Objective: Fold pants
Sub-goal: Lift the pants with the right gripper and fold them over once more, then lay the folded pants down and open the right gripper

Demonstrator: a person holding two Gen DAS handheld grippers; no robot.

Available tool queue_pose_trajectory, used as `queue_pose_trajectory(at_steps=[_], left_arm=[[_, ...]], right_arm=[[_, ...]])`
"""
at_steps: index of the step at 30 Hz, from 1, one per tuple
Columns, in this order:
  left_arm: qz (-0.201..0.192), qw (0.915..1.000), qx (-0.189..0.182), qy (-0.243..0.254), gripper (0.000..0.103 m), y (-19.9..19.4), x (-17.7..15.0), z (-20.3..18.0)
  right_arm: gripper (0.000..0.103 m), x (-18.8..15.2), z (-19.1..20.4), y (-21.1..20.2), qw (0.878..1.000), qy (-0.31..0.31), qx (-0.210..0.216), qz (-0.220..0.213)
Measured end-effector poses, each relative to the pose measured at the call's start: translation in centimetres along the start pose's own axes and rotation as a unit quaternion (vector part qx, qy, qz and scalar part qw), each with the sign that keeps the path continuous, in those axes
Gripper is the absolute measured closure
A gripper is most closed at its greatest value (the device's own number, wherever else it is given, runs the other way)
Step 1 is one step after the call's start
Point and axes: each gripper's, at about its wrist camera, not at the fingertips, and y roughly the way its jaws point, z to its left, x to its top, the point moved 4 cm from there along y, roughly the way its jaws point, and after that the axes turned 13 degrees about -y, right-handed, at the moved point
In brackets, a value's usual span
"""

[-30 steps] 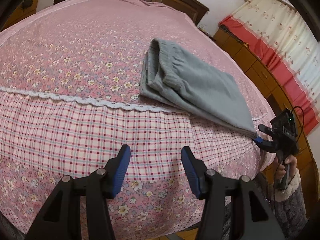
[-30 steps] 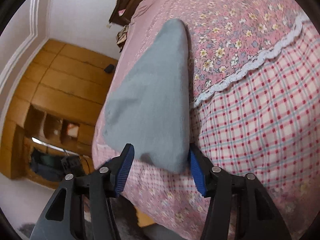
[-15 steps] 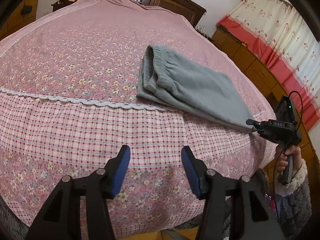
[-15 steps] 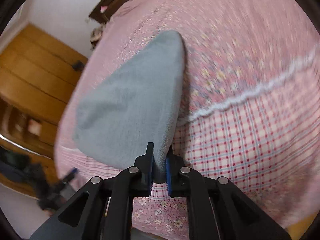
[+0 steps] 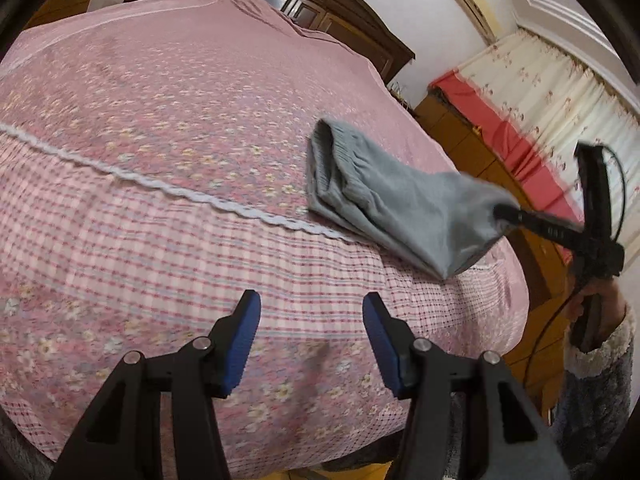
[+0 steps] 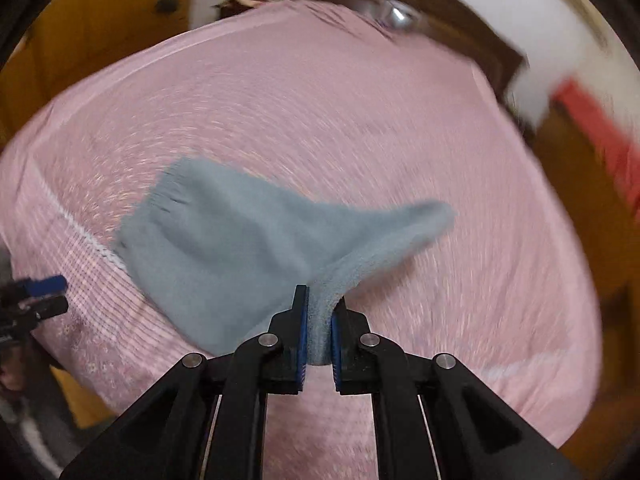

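Even, soft indoor light, no hard shadows or glare. Right wrist view heavily smeared by rotational motion blur; left wrist view sharper, mildly blurred. Both show strong fisheye curvature, dark vignetted corners.

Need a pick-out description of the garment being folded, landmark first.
Start at the big bed under its pink floral cover. Near the foot corner on the curtain side lie the grey pants, already folded, elastic waistband toward the headboard. They are the only plain grey thing on the patterned cover, and one end is lifted, pinched in the right hand-held gripper.
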Motion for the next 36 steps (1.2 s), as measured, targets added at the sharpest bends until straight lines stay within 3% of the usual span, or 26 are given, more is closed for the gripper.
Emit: queue_pose_trajectory(at_steps=[4,5,7,10,19,24,27,29,31,32,34,36], left_arm=[[-0.02,0.9994,-0.003,-0.029,0.047,-1.4,0.9,2.8],[-0.023,0.9991,-0.005,-0.036,0.047,-1.4,1.0,2.3],[-0.024,0.9982,-0.01,-0.053,0.047,-1.7,1.1,3.6],[-0.027,0.9981,-0.013,-0.053,0.047,-2.1,1.0,4.6],[-0.025,0.9977,-0.028,-0.055,0.047,-4.0,0.7,7.0],[-0.023,0.9977,-0.033,-0.055,0.047,-3.1,0.5,6.0],[-0.019,0.9976,-0.033,-0.058,0.047,-2.8,0.4,6.3],[-0.02,0.9975,-0.034,-0.059,0.047,-2.9,0.3,6.4],[-0.022,0.9975,-0.032,-0.059,0.047,-3.2,0.3,6.6],[-0.023,0.9975,-0.03,-0.06,0.047,-3.1,0.2,6.8],[-0.026,0.9982,-0.017,-0.052,0.047,-3.6,0.7,6.9],[-0.034,0.999,-0.012,-0.025,0.047,-4.8,1.8,5.9]], right_arm=[[0.093,3.1,8.1,0.7,0.984,-0.133,-0.113,-0.012],[0.093,3.6,10.0,1.1,0.981,-0.155,-0.119,-0.015],[0.093,4.3,13.0,1.7,0.976,-0.179,-0.124,-0.027],[0.093,5.0,14.7,2.3,0.97,-0.209,-0.126,-0.017],[0.093,7.9,15.6,1.6,0.964,-0.228,-0.137,-0.011],[0.093,6.6,18.7,3.5,0.954,-0.271,-0.125,0.011],[0.092,6.0,18.8,4.1,0.956,-0.265,-0.122,0.006],[0.08,6.2,18.4,3.4,0.961,-0.257,-0.103,-0.02],[0.068,6.0,17.5,1.3,0.971,-0.222,-0.056,-0.065],[0.06,5.7,16.3,0.0,0.978,-0.186,-0.012,-0.093],[0.056,5.0,13.5,-1.9,0.983,-0.121,0.053,-0.124],[0.056,4.1,9.2,-2.7,0.981,-0.046,0.119,-0.149]])
